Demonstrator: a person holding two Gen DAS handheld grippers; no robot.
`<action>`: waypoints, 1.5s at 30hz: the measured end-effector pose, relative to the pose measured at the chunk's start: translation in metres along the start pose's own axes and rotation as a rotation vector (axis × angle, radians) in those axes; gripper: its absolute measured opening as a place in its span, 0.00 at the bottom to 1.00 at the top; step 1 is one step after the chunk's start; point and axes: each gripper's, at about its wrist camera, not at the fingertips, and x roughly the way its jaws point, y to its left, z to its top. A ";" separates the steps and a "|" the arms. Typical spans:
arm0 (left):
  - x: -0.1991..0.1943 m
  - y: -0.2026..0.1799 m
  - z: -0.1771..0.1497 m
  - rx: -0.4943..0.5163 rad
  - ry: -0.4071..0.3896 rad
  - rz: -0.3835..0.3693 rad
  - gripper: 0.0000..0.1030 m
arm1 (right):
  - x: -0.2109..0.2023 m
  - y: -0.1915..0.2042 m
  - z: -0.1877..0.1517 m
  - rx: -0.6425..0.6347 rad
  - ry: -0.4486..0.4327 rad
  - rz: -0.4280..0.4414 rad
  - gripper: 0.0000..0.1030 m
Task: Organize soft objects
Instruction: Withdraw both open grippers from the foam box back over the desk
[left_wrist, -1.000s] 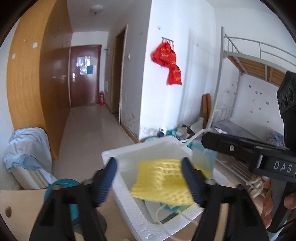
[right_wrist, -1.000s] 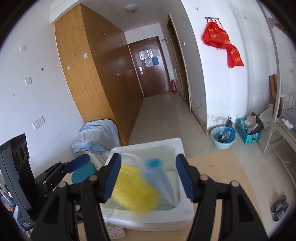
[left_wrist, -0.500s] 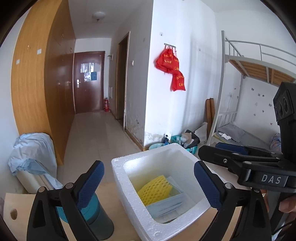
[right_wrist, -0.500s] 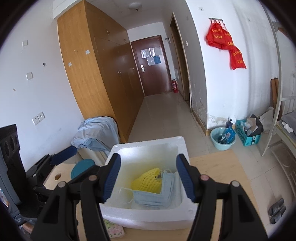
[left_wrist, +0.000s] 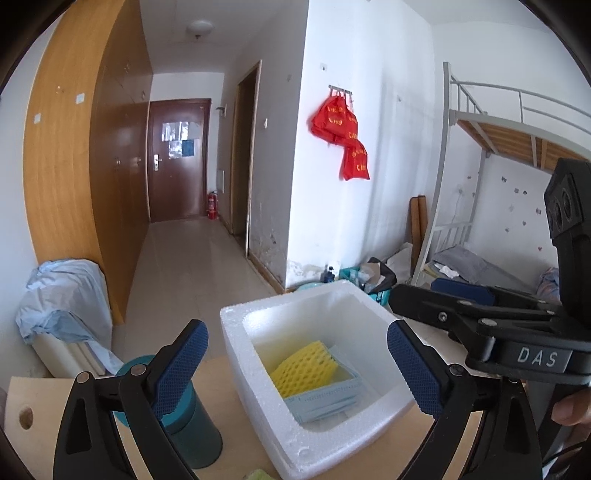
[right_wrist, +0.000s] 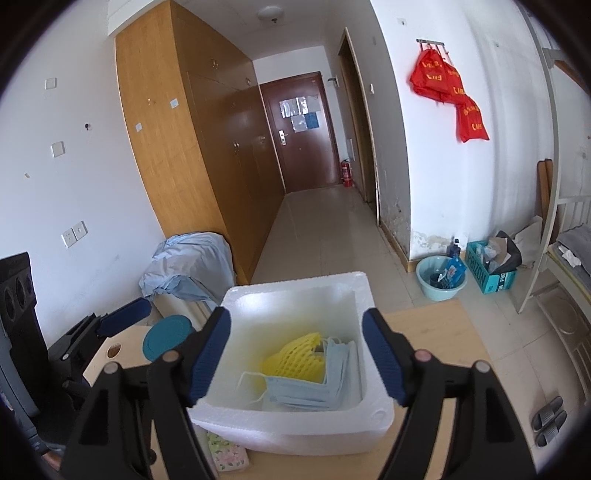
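Wooden counter (right_wrist: 436, 332) carries the foam box (right_wrist: 295, 428), hallway beyond. Yellow net (right_wrist: 295, 360) and masks (right_wrist: 314, 387) now settled inside. Left hand-held gripper (left_wrist: 295, 365) spread empty; right hand-held gripper (right_wrist: 295, 354) opening, empty.

1. Premises: a dormitory-type living room, opening onto a short entrance corridor.
2. Sleeping provision: white metal loft bed (left_wrist: 491, 122) with slatted wooden base and guard rail, grey bedding beneath.
3. Storage: full-height wooden wardrobes (right_wrist: 192, 155) lining one wall of the corridor.
4. Access: dark brown entry door (right_wrist: 299, 129) with papers stuck on it; red fire extinguisher (right_wrist: 346, 172) standing beside it.
5. Domestic items: red bags (right_wrist: 448, 88) hung on wall hooks, a plastic basin (right_wrist: 439, 282) of toiletries, a pair of slippers (right_wrist: 550, 421) on the tiled floor.
6. Condition: wall paint peeling near the skirting.
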 end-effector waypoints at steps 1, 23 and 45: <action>-0.002 0.000 -0.001 0.002 0.001 0.009 0.95 | 0.000 0.001 -0.001 0.000 0.003 0.001 0.78; -0.087 0.003 -0.030 -0.003 0.010 0.100 0.95 | -0.042 0.038 -0.033 -0.052 0.044 0.032 1.00; -0.196 0.012 -0.086 -0.018 -0.015 0.195 0.95 | -0.102 0.092 -0.087 -0.162 0.036 0.073 1.00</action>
